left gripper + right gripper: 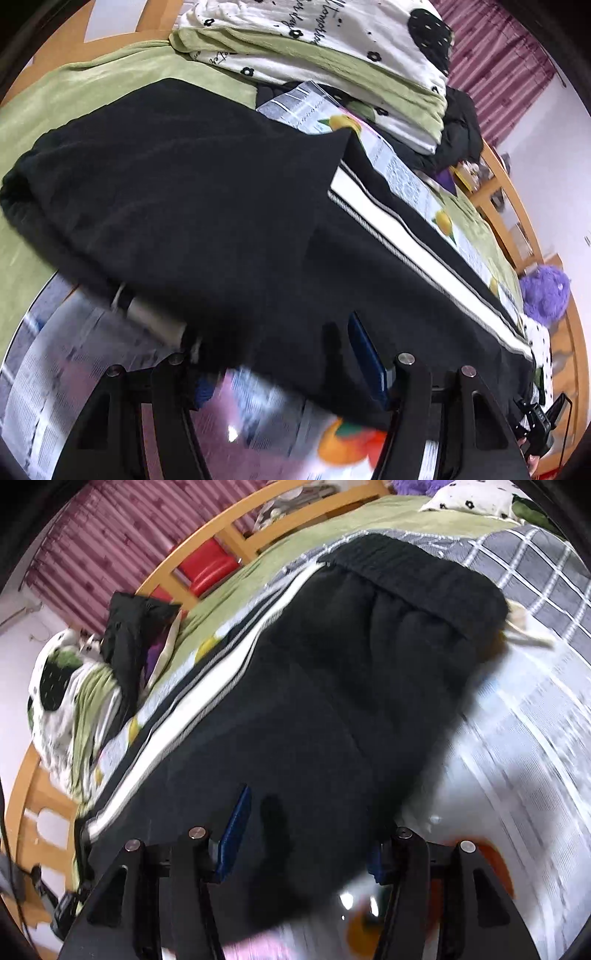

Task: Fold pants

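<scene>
Black pants [192,206] with white side stripes [417,240] lie on a glossy printed sheet on the bed. In the right wrist view the pants [332,686] stretch away to the elastic waistband [417,579]. My left gripper [288,362] stands open, its blue right finger [369,362] against the black cloth and its left finger hidden under the cloth. My right gripper [306,834] stands open over the pants' near end, with the blue left finger [236,830] on the cloth and the right finger [376,860] at the cloth's edge.
Folded white and green bedding [332,55] is stacked at the head of the bed. A green blanket [92,85], a purple plush toy [546,295], a black garment [125,627] and a wooden bed rail [207,542] surround the pants.
</scene>
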Tool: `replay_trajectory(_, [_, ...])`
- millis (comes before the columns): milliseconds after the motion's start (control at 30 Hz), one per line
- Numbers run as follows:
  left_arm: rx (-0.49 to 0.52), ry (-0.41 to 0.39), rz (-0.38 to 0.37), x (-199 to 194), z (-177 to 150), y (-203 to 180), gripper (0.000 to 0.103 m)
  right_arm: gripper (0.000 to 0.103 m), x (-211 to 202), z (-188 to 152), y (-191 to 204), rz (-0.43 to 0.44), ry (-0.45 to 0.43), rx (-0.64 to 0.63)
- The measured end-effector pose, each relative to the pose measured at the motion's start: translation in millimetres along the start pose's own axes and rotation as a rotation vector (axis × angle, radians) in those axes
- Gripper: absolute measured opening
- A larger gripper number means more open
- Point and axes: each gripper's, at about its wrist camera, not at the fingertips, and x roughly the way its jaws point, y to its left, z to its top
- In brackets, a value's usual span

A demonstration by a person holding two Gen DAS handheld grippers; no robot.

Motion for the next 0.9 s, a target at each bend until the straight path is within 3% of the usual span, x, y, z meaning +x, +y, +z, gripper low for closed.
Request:
replay_trajectory(33, [-0.013, -0.015, 0.001, 3.0, 2.8, -1.1, 0.058, 0.053, 6.3, 5.7, -1.3, 0.012, -0.017, 0.024])
replay_trajectory(67, [-0.016, -0.021, 0.011, 4.2, 4.8, -0.9, 0.049, 0.052, 12.6, 11.1, 1.5, 0.015, -0.025, 0.045])
replay_trajectory(100, [-0.015, -0.025, 0.029, 6.3, 6.5, -1.5, 0.035, 0.044, 17.1, 16.7, 0.2, 0.02, -0.036, 0.074])
replay_trajectory(133, [-0.006, -0.025, 0.057, 8.3, 8.1, -1.7, 0.03, 0.031, 20.8, 20.3, -1.0, 0.011, -0.043, 0.093])
replay_trajectory(200, [0.005, -0.011, 0.057, 7.0, 7.3, -1.3, 0.018, 0.025, 24.6, 24.6, 1.3, -0.007, -0.046, 0.084])
replay_trajectory(367, [0.034, -0.012, 0.044, -24.1, -6.2, -6.1, 0.012, 0.021, -4.9, 13.2, 7.5, -0.066, -0.075, 0.022])
replay_trajectory(533, [0.121, 0.026, -0.007, -68.8, -40.5, -23.9, 0.012, 0.021, -67.7, -2.2, -23.1, -0.069, -0.059, 0.032])
replay_trajectory(900, [0.343, 0.206, -0.15, -125.9, -158.9, -60.1, 0.012, 0.021, -235.0, -64.8, -162.8, -0.179, -0.081, 0.102])
